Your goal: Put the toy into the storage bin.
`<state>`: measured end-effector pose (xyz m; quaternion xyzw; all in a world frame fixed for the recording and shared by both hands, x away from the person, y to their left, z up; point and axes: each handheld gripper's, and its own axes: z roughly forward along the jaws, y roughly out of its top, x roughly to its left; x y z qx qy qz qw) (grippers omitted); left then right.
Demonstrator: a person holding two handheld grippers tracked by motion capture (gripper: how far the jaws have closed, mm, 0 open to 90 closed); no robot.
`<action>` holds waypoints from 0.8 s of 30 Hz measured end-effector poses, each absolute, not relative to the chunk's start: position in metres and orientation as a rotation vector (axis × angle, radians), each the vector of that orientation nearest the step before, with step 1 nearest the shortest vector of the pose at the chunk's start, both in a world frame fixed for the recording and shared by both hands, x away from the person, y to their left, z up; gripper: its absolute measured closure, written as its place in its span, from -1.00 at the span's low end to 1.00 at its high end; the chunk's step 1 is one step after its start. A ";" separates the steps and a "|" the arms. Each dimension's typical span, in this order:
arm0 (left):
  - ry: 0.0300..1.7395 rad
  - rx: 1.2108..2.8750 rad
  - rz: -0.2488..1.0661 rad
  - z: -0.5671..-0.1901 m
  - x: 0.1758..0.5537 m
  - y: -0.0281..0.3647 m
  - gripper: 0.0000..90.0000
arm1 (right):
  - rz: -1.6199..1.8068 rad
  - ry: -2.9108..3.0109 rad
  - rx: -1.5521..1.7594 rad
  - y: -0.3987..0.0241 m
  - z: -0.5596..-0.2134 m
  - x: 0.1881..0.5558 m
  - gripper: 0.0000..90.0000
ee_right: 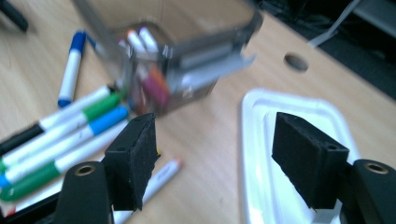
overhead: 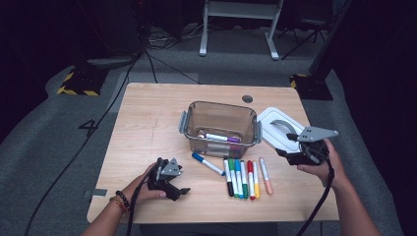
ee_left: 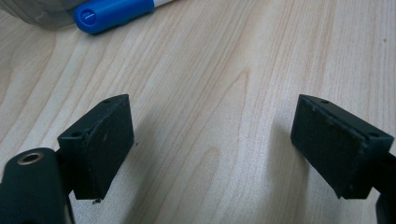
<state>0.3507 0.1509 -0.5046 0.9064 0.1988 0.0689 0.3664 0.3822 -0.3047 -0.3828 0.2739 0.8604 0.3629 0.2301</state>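
Markers: lay in a row just in front of the bin, side by side, probably lined up for easy single picks.
Blue marker: lay askew at the bin's front left corner.
Bin: stood open mid-table, with a few markers already inside.
Lid: lay flat to the right of the bin, off so the mouth stayed free.
Right gripper: hung above the lid, jaws wide and empty, likely ready for another marker.
Left gripper: rested left-front of the bin, jaws apart over bare table, apparently parked.
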 end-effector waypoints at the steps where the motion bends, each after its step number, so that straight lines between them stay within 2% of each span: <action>1: 0.511 2.329 0.177 -0.505 0.351 0.151 -0.70 | 0.985 2.374 0.764 -0.307 -0.392 0.379 -0.31; 13: 0.511 2.330 0.177 -0.505 0.351 0.151 -0.70 | 0.990 2.496 0.847 -0.302 -0.453 0.354 -0.35; 24: 0.512 2.328 0.177 -0.505 0.351 0.151 -0.70 | 0.969 2.577 0.887 -0.291 -0.481 0.344 -0.34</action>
